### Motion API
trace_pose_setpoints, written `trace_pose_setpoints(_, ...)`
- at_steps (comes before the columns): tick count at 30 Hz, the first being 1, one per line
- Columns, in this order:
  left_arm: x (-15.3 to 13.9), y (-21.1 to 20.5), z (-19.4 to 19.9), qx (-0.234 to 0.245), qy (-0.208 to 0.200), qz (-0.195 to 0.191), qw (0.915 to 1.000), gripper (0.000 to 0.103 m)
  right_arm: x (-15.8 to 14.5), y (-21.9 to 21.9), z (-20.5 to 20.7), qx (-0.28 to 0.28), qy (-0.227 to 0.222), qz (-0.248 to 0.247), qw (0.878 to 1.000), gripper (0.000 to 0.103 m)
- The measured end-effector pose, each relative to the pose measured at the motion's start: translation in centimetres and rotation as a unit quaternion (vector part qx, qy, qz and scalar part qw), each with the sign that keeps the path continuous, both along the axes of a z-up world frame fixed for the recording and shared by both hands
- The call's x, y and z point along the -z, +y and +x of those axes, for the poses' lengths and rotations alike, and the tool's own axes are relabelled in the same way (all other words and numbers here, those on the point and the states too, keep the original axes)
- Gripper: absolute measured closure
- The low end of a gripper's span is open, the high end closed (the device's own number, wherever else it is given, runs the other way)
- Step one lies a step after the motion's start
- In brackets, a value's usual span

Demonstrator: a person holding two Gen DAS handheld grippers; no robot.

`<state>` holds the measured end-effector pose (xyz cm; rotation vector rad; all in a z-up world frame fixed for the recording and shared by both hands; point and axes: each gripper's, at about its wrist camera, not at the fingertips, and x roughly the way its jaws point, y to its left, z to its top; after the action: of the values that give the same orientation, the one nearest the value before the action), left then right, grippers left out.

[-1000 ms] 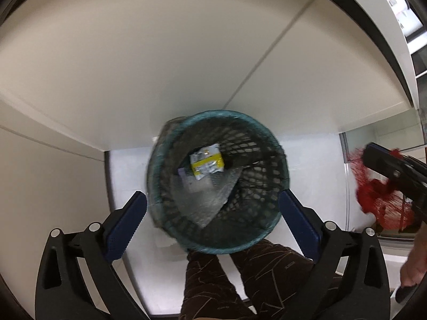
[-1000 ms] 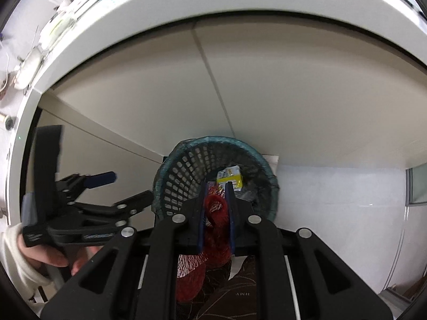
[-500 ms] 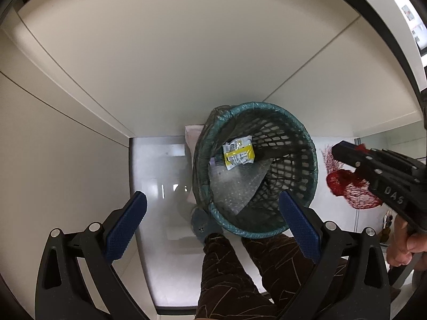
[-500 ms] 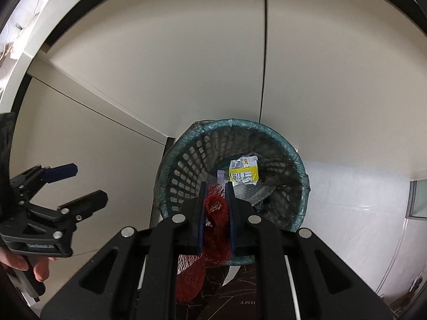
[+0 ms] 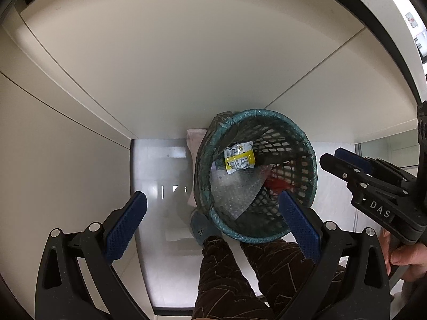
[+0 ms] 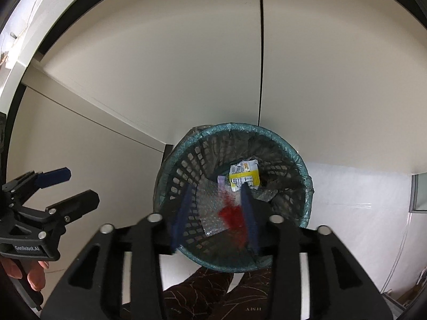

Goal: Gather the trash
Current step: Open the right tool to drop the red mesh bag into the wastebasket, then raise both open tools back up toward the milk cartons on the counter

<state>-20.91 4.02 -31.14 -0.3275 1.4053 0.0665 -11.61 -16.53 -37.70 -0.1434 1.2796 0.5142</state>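
Note:
A teal mesh trash basket (image 5: pixel 307 144) with a dark liner stands on the floor against a cabinet; it also shows in the right wrist view (image 6: pixel 299 157). Inside lie a yellow and white wrapper (image 5: pixel 238 158), bubble wrap (image 5: pixel 234 189) and a red net bag (image 5: pixel 277 184). In the right wrist view the red net bag (image 6: pixel 230 217) is blurred, falling into the basket between my parted fingers. My right gripper (image 6: pixel 214 213) is open above the basket. My left gripper (image 5: pixel 210 221) is open and empty, above the basket's left side.
Beige cabinet doors (image 5: pixel 186 66) rise behind the basket. A pale floor (image 5: pixel 160 186) lies to its left. The person's legs in dark patterned trousers (image 5: pixel 226 274) stand just in front of the basket. A white countertop edge (image 6: pixel 24 53) curves at upper left.
My right gripper has opened and let go of the red net bag, which has dropped into the basket. The left gripper has shifted left, so the basket sits further right in its view.

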Motion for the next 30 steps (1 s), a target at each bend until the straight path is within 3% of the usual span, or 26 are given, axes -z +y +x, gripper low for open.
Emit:
trace_pose_setpoints(5, 0.5, 0.0, 0.1, -0.004, 0.006, 0.001, 1.0, 0.006, 0.1, 0.1, 0.1, 0.006, -0.002, 0.007, 1.0, 0.036)
trace_pose_setpoints(7, 0.5, 0.1, 0.2, -0.005, 0.007, 0.002, 1.0, 0.006, 0.1, 0.0, 0.2, 0.011, -0.002, 0.007, 1.0, 0.021)
trace_pose_setpoints(10, 0.5, 0.0, 0.3, -0.003, 0.003, 0.004, 1.0, 0.006, 0.1, -0.2, 0.4, 0.018, 0.002, 0.007, 1.0, 0.013)
trace_pose_setpoints(16, -1.3, -0.5, 0.3, 0.002, -0.02, 0.004, 0.9998, 0.006, -1.2, -0.8, 0.5, 0.022, -0.009, 0.022, 0.999, 0.011)
trace_pose_setpoints(19, -2.9, -0.6, 0.5, 0.002, -0.04, 0.001, 0.9992, 0.006, -3.3, -1.6, 0.6, 0.024, -0.027, 0.035, 0.999, 0.01)
trace_pose_setpoints(21, -4.8, -0.8, 0.8, -0.001, -0.059, 0.015, 0.9981, 0.006, -5.0, -2.2, 0.9, 0.035, -0.04, 0.05, 0.997, 0.008)
trace_pose_setpoints(30, -14.6, -1.2, 3.7, -0.002, -0.167, 0.007, 0.9859, 0.006, -14.5, -5.0, 2.2, 0.062, -0.142, 0.083, 0.984, 0.008)
